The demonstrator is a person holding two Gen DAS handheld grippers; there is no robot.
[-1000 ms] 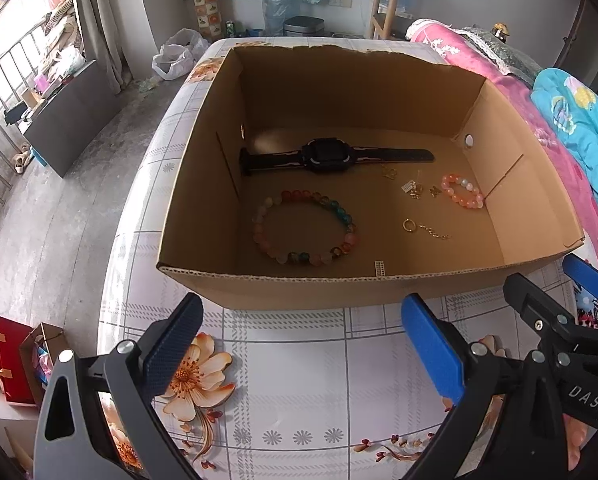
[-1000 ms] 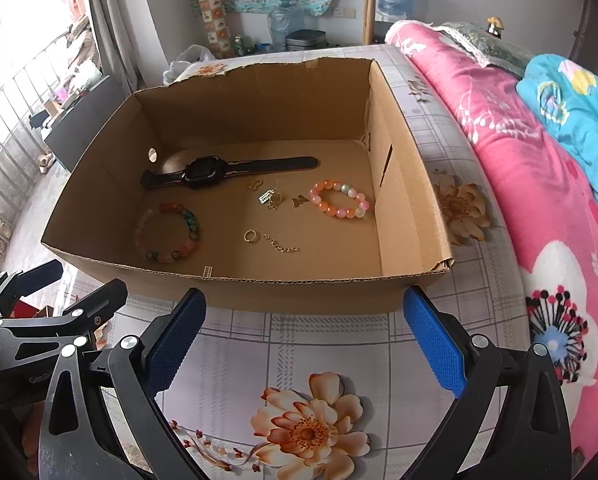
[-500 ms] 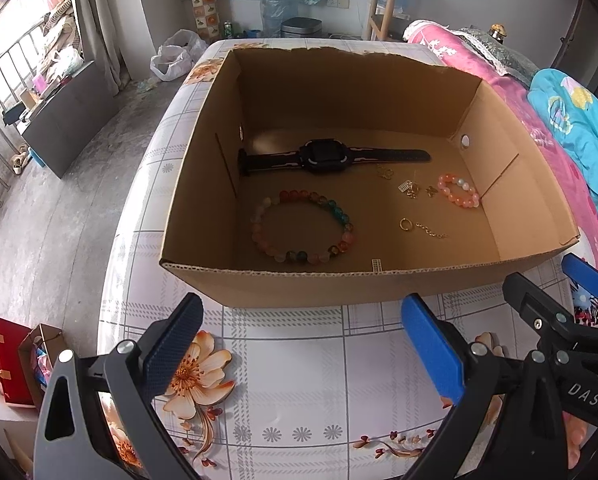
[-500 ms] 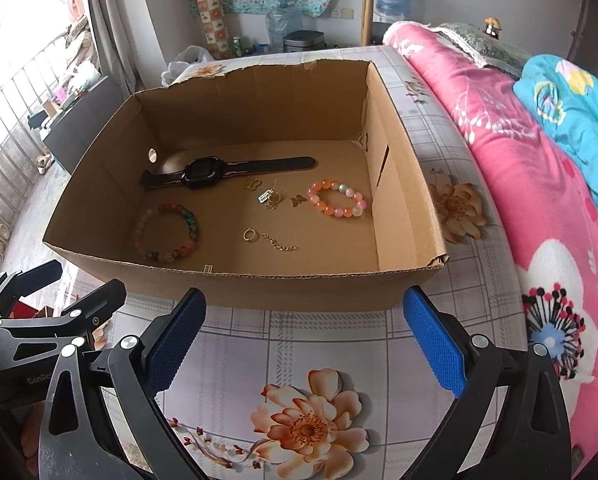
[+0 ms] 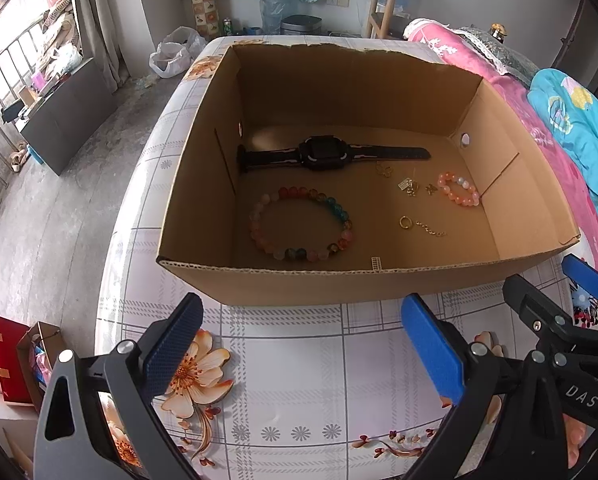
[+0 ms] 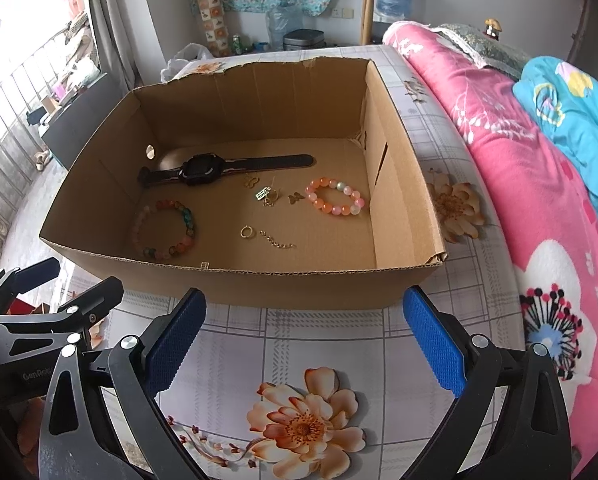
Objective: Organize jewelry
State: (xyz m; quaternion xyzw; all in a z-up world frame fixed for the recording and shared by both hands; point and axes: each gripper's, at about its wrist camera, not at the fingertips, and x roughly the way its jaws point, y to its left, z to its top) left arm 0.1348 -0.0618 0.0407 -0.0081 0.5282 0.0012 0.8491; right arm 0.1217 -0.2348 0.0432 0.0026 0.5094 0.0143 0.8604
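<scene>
Both the left gripper [image 5: 303, 344] and right gripper [image 6: 305, 334] hover spread wide and empty before the cardboard box [image 6: 299, 286], where the watch [image 6: 203, 168] and bracelets lie ahead, so each should clear the near wall before descending.

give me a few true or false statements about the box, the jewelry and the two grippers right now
1. The black watch lies inside the cardboard box. True.
2. The left gripper is shut on the multicolored bead bracelet. False: it is open and empty, outside the box above the floral tablecloth.
3. The gold ring lies beside a short gold chain on the box floor. True.
4. The pink-orange bead bracelet is wrapped around the watch. False: it lies apart, nearer the box's right wall.
5. The right gripper is open and holds nothing. True.
</scene>
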